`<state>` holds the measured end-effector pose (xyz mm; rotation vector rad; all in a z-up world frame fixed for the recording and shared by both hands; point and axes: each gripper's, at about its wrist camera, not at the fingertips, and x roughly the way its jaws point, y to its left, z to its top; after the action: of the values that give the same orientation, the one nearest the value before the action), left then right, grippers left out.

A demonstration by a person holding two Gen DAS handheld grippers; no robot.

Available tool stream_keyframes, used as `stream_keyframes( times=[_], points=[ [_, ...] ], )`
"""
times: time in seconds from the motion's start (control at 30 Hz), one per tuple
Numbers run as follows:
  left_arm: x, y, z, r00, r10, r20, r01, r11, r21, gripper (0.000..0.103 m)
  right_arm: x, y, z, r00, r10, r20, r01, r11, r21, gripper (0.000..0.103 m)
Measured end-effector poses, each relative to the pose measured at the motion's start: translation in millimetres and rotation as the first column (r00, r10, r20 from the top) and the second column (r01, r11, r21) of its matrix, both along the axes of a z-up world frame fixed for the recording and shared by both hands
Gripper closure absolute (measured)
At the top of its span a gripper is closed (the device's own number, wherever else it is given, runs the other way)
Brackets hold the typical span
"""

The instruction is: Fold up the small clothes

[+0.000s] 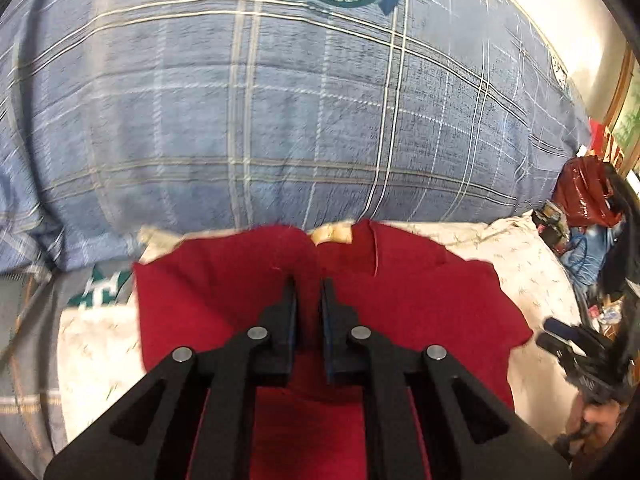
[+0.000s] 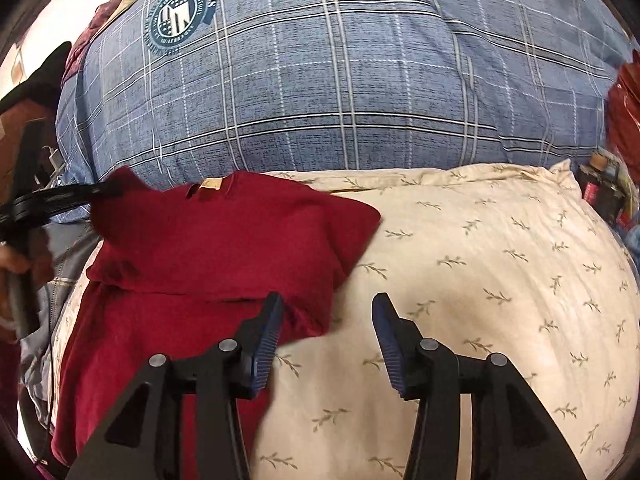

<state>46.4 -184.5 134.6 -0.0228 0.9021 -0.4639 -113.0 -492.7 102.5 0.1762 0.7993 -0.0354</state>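
Red shirt [image 2: 208,248] lying on the cream leaf-print pillow [image 2: 480,280] on the bed, collar end at 12 o'clock with a tan neck label showing, upper part lifted and draped over the lower. Soft knit by the look of it, light and floppy, likely to sag and crease wherever not supported, not slippery. Best bet for a hold: pinch an edge or corner, shoulder seam or hem, not the middle of the cloth.

Left gripper [image 1: 308,284] closed down to a thin slit over the shirt, seems pinched on a bit of red cloth near the collar in the right wrist view, though the blur makes that hard to swear to. Right gripper [image 2: 326,304] about half open, nothing held, left finger over the shirt's edge at 6 o'clock, right finger over bare pillow.

Blue plaid duvet [image 2: 340,80] bunched behind at 12 o'clock. Red plastic bag [image 1: 586,196] at 3 o'clock in the left wrist view, contents not visible.
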Motion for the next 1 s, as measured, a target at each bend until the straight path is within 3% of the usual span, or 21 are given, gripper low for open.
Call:
stream_keyframes(
  times=[0.1,0.2,0.33,0.47,0.57,0.63,0.7,0.77,0.9,1.0],
  points=[
    [-3,14,-22,0.999,0.034,-0.022,-0.033,0.999,0.021,0.095,9,2,-4,1.0,0.005,-0.007,-0.005,1.0,0.024,0.055],
    [2,16,-49,0.991,0.069,-0.112,-0.068,0.998,0.008,0.095,24,-3,-6,1.0,-0.027,-0.017,0.027,0.998,0.055,0.055],
    [0,17,-60,0.99,0.086,-0.116,-0.087,0.996,-0.003,0.093,54,-15,-16,0.995,-0.078,-0.058,0.083,0.992,0.096,0.054],
    [1,20,-63,0.991,0.084,-0.104,-0.084,0.996,0.012,0.088,79,-1,-44,0.985,-0.078,-0.151,0.063,0.992,-0.105,0.066],
    [1,21,-64,0.992,0.085,-0.093,-0.083,0.996,0.022,0.084,71,-2,-39,0.984,-0.105,-0.143,0.093,0.992,-0.091,0.065],
    [-1,24,-60,0.992,0.1,-0.072,-0.097,0.994,0.042,0.07,60,1,-24,0.989,-0.114,-0.091,0.104,0.989,-0.101,0.065],
    [-3,27,-59,0.991,0.119,-0.056,-0.116,0.992,0.052,0.063,54,6,-14,0.994,-0.09,-0.055,0.084,0.992,-0.093,0.062],
    [-4,29,-60,0.991,0.124,-0.057,-0.121,0.991,0.048,0.063,57,16,-11,0.998,-0.04,-0.049,0.035,0.995,-0.096,0.063],
    [-8,30,-61,0.989,0.135,-0.054,-0.132,0.989,0.064,0.057,88,28,-18,0.998,-0.026,-0.064,0.02,0.995,-0.098,0.066],
    [-12,30,-63,0.988,0.154,-0.032,-0.15,0.984,0.094,0.052,124,21,-45,0.981,-0.112,-0.156,0.092,0.987,-0.128,0.07]
  ],
)
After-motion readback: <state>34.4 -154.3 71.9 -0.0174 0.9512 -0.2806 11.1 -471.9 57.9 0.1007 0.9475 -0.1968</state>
